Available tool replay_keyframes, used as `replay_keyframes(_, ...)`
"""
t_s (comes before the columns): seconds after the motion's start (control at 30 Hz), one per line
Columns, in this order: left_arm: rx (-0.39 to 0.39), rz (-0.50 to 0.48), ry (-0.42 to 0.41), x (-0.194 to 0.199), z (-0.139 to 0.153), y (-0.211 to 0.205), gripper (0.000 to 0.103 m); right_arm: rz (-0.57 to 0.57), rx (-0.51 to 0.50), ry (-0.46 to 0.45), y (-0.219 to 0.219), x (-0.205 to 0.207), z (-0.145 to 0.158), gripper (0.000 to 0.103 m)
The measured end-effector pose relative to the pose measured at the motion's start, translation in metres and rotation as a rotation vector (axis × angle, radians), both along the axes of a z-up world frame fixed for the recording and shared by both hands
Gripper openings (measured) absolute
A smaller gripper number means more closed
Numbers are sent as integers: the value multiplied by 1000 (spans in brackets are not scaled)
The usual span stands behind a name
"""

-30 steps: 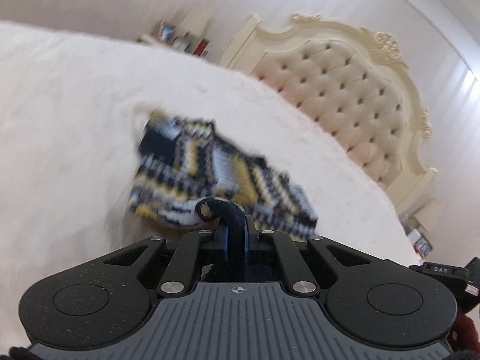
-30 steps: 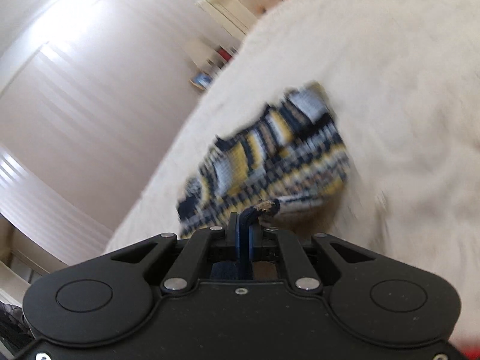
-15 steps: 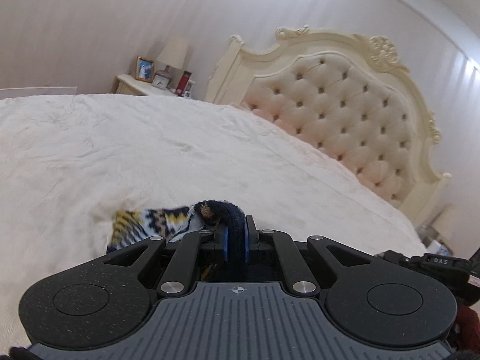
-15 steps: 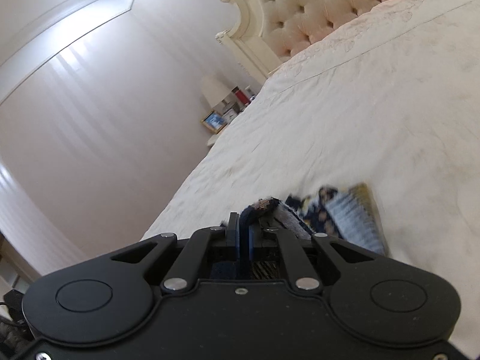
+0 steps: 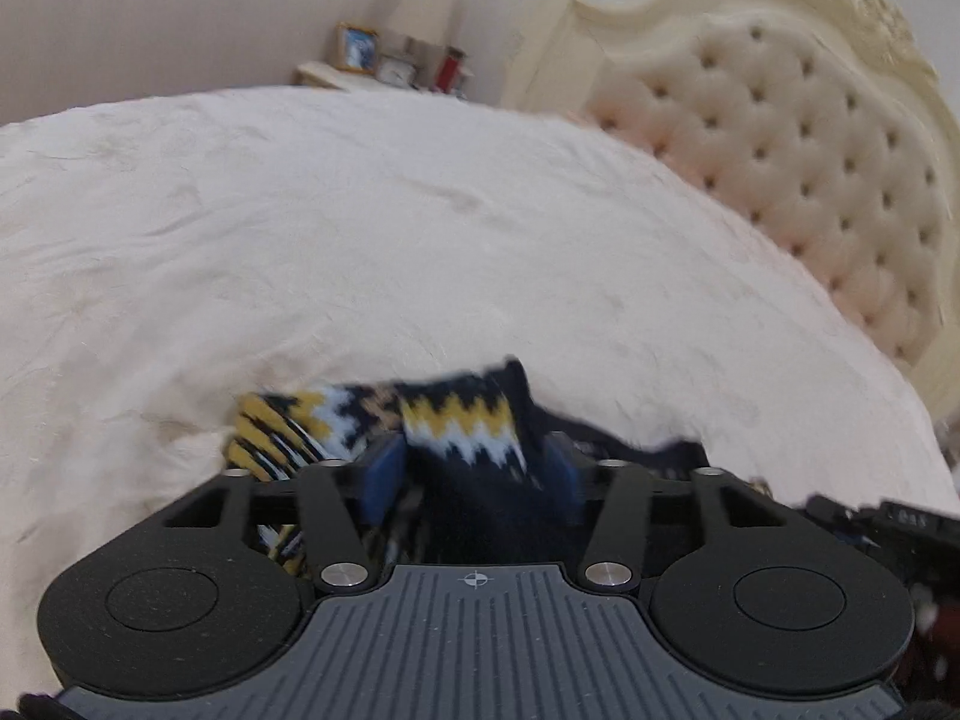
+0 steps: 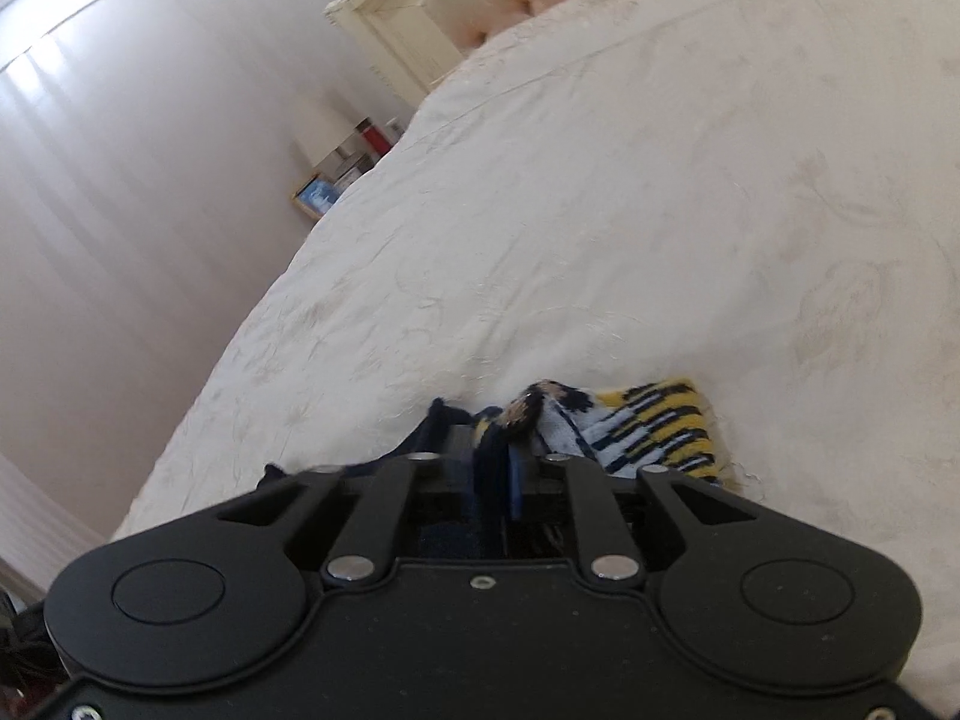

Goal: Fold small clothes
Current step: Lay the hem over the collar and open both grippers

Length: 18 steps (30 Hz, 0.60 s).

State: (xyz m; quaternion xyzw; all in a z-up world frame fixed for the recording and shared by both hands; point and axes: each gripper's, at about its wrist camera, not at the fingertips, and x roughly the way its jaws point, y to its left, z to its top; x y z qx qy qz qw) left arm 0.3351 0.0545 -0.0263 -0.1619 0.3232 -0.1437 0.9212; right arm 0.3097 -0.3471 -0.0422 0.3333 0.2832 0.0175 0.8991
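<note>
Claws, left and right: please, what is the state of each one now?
Left claw: opening, the patterned knit garment lies loose between its jaws.
Right claw: opening, the garment's dark edge between its jaws.

The knitted garment (image 5: 456,426) in front of me is small, navy with yellow, white and tan zigzag bands. It lies bunched low on the cream bed (image 5: 360,240), near its edge. 1 dark fold stands up, and a yellow-striped part (image 6: 660,426) spreads flat to the side, its outline blurred.
</note>
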Motion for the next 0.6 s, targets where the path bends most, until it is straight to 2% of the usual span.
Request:
replay_keyframes(0.03, -3, 13, -5, -2, 2, 4, 69, -7, 6, -30, -2, -5, 2, 67)
replay_keyframes(0.07, -3, 26, -11, -4, 4, 7, 82, -16, 1, -61, -2, -11, 6, 77)
replay_keyframes(0.2, 40, 28, -53, -17, 19, 12, 85, -35, -61, -135, 3, -44, 23, 77)
replay_keyframes(0.27, 100, 16, -50, -27, 22, 8, 85, -38, -97, -143, 10, -62, 27, 81)
replay_keyframes(0.3, 130, 5, -53, -34, 23, 6, 85, -34, -123, -147, 15, -68, 27, 87)
replay_keyframes(0.33, 154, -9, -57, -37, 21, 1, 86, -28, -160, -148, 21, -76, 26, 92)
replay_keyframes(0.37, 180, -26, -58, -41, 21, -4, 86, -21, -202, -144, 27, -85, 25, 93)
replay_keyframes(0.5, 333, -120, -69, -57, 9, -29, 86, -27, -326, -160, 51, -103, 10, 93)
replay_keyframes(0.6, 408, -189, -54, -59, -5, -45, 86, -40, -394, -171, 59, -105, 2, 93)
